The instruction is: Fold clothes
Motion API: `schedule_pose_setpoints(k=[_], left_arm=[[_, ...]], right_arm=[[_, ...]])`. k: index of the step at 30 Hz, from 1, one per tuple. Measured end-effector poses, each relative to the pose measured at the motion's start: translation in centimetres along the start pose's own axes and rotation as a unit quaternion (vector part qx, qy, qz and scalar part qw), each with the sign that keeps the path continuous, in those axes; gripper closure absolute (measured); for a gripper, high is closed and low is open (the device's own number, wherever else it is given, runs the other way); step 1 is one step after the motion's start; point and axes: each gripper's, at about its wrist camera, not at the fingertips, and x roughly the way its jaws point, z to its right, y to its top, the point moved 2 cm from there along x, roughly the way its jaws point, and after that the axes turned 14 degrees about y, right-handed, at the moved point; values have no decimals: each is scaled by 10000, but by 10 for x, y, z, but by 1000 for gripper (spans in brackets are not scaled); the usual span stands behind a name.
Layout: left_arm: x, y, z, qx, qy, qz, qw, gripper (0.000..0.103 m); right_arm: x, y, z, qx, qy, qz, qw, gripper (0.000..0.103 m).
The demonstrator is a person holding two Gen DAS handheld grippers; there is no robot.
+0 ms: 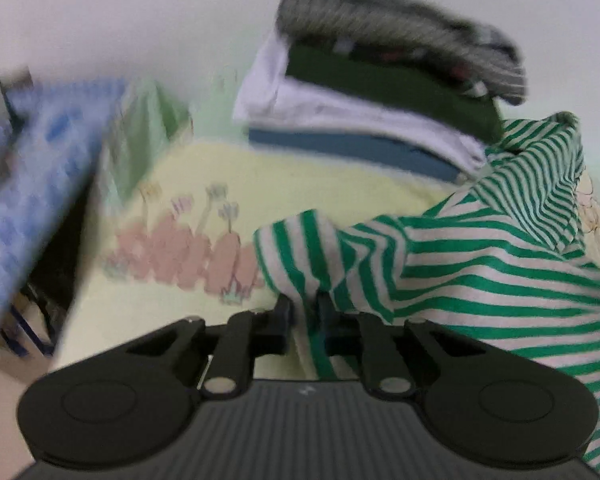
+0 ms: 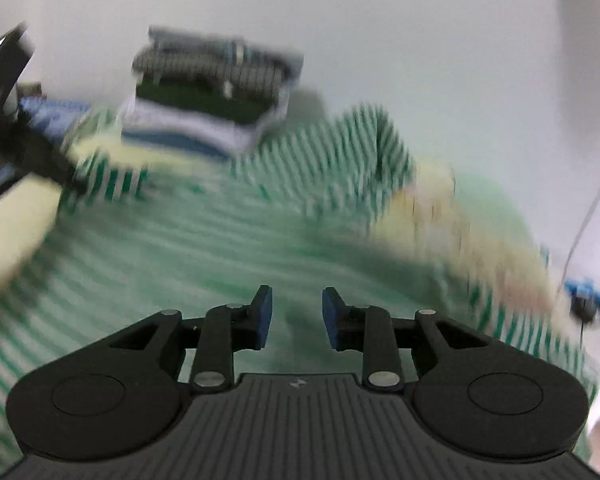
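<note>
A green-and-white striped shirt [image 1: 480, 264] lies rumpled on the pale yellow bed sheet [image 1: 292, 184]. My left gripper [image 1: 303, 304] is shut on a bunched edge of the striped shirt, and the cloth drapes over its fingertips. In the right wrist view the striped shirt [image 2: 220, 236] spreads wide and blurred under my right gripper [image 2: 297, 312], which stands open with nothing between its blue pads [image 2: 265, 318]. The left gripper [image 2: 28, 144] shows as a dark shape at the far left of that view, at the shirt's edge.
A stack of folded clothes [image 1: 380, 80] sits at the back by the white wall, also seen as the stack [image 2: 212, 96] in the right wrist view. A blue patterned cloth [image 1: 32, 184] hangs at the left. A white cable [image 2: 588, 216] hangs at the right.
</note>
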Motion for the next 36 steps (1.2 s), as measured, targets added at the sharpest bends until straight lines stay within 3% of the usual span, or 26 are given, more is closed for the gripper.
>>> schedule_pose_setpoints(k=[2,7,11,13,15,16,17,18,20,22,23,24,26,28,29,32,36], left_arm=[[-18,-8,13,251,78,408,9988,103],[-55,-32,59,1014,-30,1099,9888,103],[-58,-53,83,1482,-186,1144,9821,101],[-53,-64,86,1650,-243,1031,9806,99],[-58,-71,79,1767,-434,1085,9773,79],[-64,-73,73,1784,-554,1164,9755,74],[-72,-74,63,1767,-739,1255,9734,59],[-78,-73,54,1723,-880,1335,9720,32],[-86,-66,27,1462,-998,1582,9714,9],[-82,-57,3,1232,-1000,1636,9737,12],[-70,-51,-6,1117,-1041,1466,9773,21],[-59,-46,-16,992,-1093,1285,9807,39],[-27,-35,-32,541,-1427,724,9856,57],[-1,-30,-39,122,-1720,249,9847,68],[6,-28,-37,51,-1762,138,9842,78],[15,-28,-20,136,-1820,-8,9832,82],[8,-34,-4,334,-1854,196,9819,81]], right_arm=[[3,16,2,55,70,62,9999,68],[10,55,7,191,246,218,9993,66],[16,86,11,299,383,333,9983,66],[20,85,10,345,392,238,9984,66],[24,84,9,391,400,143,9983,66],[26,84,9,414,405,95,9983,66],[27,83,9,453,406,52,9981,65],[27,76,12,607,386,41,9974,65],[28,60,19,861,312,-79,9958,65],[28,40,23,1012,201,-311,9942,66],[26,30,22,1012,161,-386,9940,66],[24,21,21,1012,122,-460,9937,66],[21,1,19,1024,49,-602,9929,66],[17,-12,18,1240,85,-627,9903,66],[15,-17,18,1347,104,-634,9888,66],[11,-26,16,1471,147,-577,9873,66],[9,-21,12,1344,98,-431,9899,66]])
